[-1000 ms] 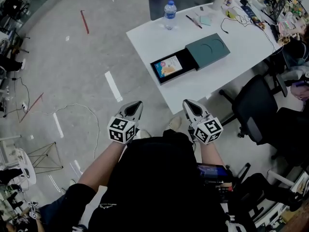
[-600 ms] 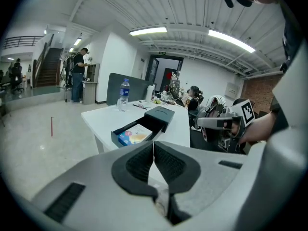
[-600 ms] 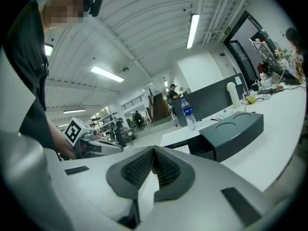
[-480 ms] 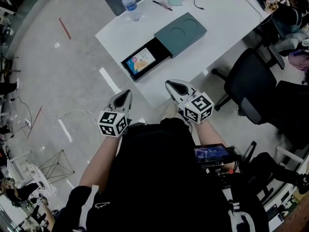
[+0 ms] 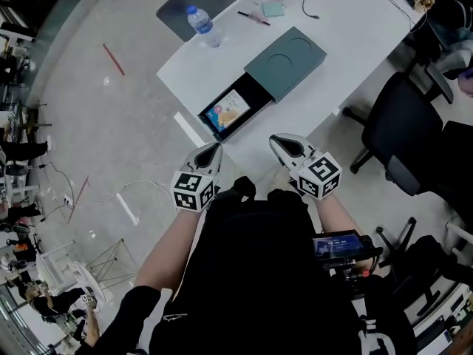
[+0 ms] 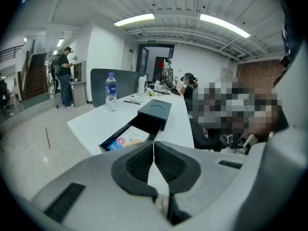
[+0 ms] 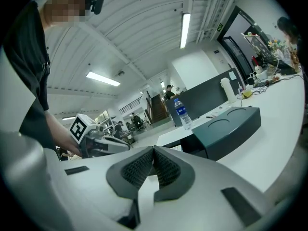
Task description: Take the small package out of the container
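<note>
Presently: approach stage, package not yet touched

I hold both tools short of the table (image 5: 347,46), close to my body. The left gripper (image 5: 215,149) has its fingers pressed together with nothing between them. The right gripper (image 5: 276,140) is likewise closed and empty. Both point toward the table's near corner.

The container (image 5: 287,63) is a dark green box lying on the table, with its inner drawer (image 5: 206,117) slid out toward me. The small package (image 5: 228,110), a flat item with a colourful face, lies uncovered inside that drawer. A water bottle (image 5: 201,24) stands well apart from the box, toward the table's far edge.

Judgement: the step in hand is the reach, and no part of the extraction has begun. The next move calls for bringing one gripper over the open drawer, parting its fingers, and taking the package by an edge, since it lies flat and low against the drawer floor. The other gripper may need to steady the box, as I expect the light drawer to slide when the package is lifted.
</note>
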The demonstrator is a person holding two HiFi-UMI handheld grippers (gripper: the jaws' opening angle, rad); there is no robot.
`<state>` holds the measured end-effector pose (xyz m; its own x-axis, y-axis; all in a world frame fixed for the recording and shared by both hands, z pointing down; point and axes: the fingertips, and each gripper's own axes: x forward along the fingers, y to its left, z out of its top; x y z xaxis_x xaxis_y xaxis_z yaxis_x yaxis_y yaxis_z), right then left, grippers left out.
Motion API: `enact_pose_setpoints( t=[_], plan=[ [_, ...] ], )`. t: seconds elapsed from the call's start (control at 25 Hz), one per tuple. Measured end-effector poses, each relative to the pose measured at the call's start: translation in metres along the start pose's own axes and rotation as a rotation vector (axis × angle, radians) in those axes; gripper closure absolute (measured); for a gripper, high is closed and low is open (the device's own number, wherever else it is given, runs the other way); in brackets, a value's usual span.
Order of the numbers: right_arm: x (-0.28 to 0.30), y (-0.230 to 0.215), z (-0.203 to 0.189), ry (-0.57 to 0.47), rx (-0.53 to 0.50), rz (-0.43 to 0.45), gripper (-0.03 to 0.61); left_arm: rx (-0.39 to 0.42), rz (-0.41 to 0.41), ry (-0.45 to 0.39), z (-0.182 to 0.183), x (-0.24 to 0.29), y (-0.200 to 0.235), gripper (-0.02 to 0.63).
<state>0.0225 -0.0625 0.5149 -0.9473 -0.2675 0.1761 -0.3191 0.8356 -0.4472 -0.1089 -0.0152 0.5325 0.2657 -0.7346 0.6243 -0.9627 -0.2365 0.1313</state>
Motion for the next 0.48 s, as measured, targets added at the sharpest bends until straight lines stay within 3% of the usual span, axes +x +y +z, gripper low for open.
enact_pose_setpoints(
  t=[0.48],
  plan=[
    [0.022, -0.016, 0.008, -0.021, 0.033, -0.120, 0.552, 0.199, -0.089, 0.165, 0.015, 0.056, 0.043, 0.601]
  ],
)
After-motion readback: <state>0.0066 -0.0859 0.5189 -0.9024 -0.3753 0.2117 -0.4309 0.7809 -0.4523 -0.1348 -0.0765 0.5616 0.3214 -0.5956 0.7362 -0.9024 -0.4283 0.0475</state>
